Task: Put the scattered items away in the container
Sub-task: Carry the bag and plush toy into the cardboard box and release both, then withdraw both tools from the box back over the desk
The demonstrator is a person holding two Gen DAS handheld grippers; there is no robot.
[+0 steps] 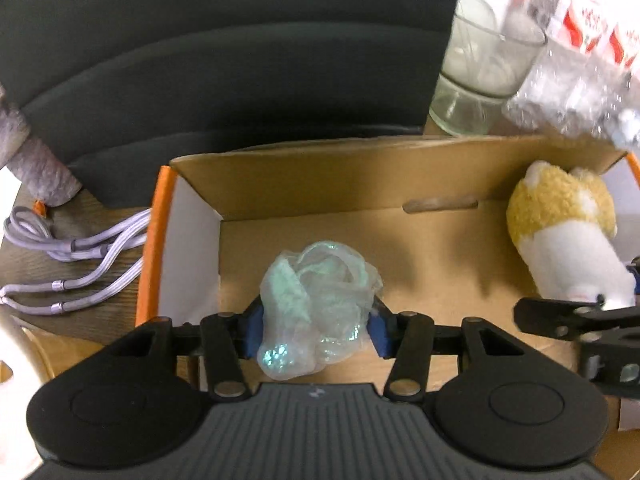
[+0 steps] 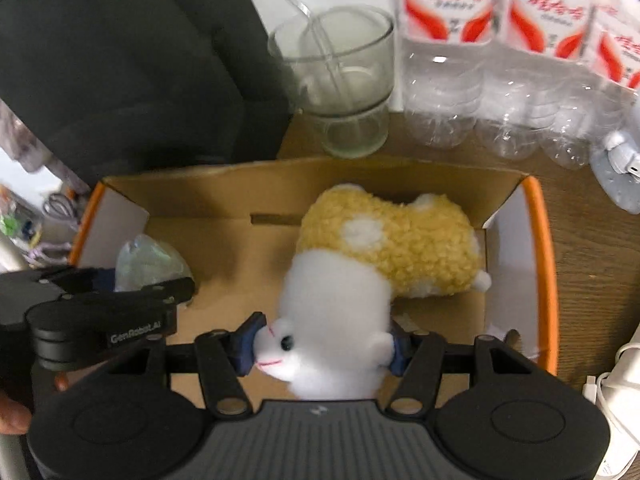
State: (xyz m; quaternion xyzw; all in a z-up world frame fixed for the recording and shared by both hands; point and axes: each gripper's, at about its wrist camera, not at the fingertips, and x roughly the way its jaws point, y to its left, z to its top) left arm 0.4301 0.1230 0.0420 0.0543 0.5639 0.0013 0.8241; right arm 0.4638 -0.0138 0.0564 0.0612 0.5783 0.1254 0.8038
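Note:
An open cardboard box (image 1: 328, 172) with an orange rim (image 2: 546, 264) stands on the wooden table. My left gripper (image 1: 316, 330) is shut on a crumpled clear plastic bag (image 1: 316, 300) and holds it over the box's left part; the bag also shows in the right wrist view (image 2: 150, 264). My right gripper (image 2: 324, 348) is shut on the white head of a yellow-and-white plush toy (image 2: 384, 248), whose body hangs into the box's right part. The toy also shows at the right of the left wrist view (image 1: 560, 216).
A dark chair back (image 1: 224, 64) stands behind the box. A glass cup (image 2: 340, 80) and wrapped water bottles (image 2: 500, 60) stand at the back right. Purple cables (image 1: 68, 264) lie left of the box. A white cable (image 2: 616, 384) lies at the right.

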